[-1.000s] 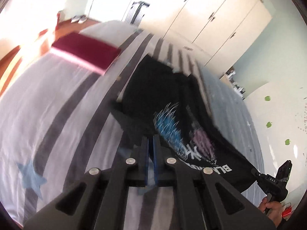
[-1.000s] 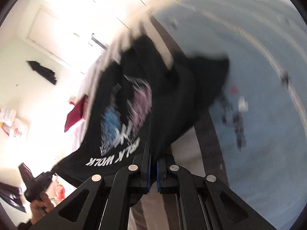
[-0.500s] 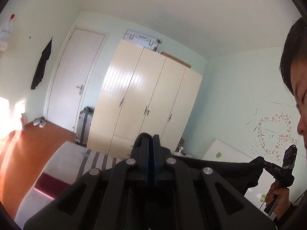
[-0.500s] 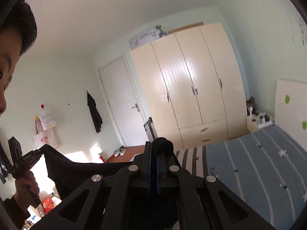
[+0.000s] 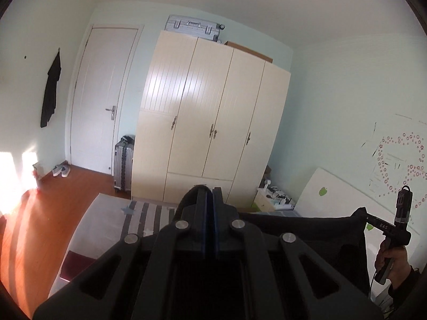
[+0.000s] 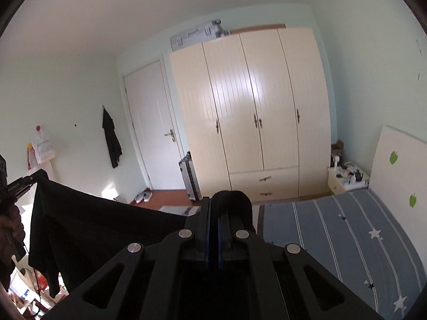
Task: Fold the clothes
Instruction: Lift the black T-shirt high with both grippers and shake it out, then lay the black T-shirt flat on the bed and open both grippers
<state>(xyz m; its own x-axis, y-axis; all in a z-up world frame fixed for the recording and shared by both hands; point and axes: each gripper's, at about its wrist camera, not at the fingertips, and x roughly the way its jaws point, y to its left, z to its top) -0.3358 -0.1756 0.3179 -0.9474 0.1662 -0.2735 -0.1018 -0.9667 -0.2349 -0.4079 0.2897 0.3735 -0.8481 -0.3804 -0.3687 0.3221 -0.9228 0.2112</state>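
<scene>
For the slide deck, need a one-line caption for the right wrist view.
Right gripper and left gripper hold a black T-shirt stretched above the blue striped bed, facing a cream wardrobe.

Open air ahead; wardrobe [image 5: 213,122] well beyond

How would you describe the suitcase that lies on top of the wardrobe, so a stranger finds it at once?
Find the tall cream wardrobe with four doors on the far wall. The grey hard suitcase lies flat on its roof at the left end, near the ceiling. Unlike the other suitcase, which stands upright on the floor beside the wardrobe, this one lies on its side.
</scene>
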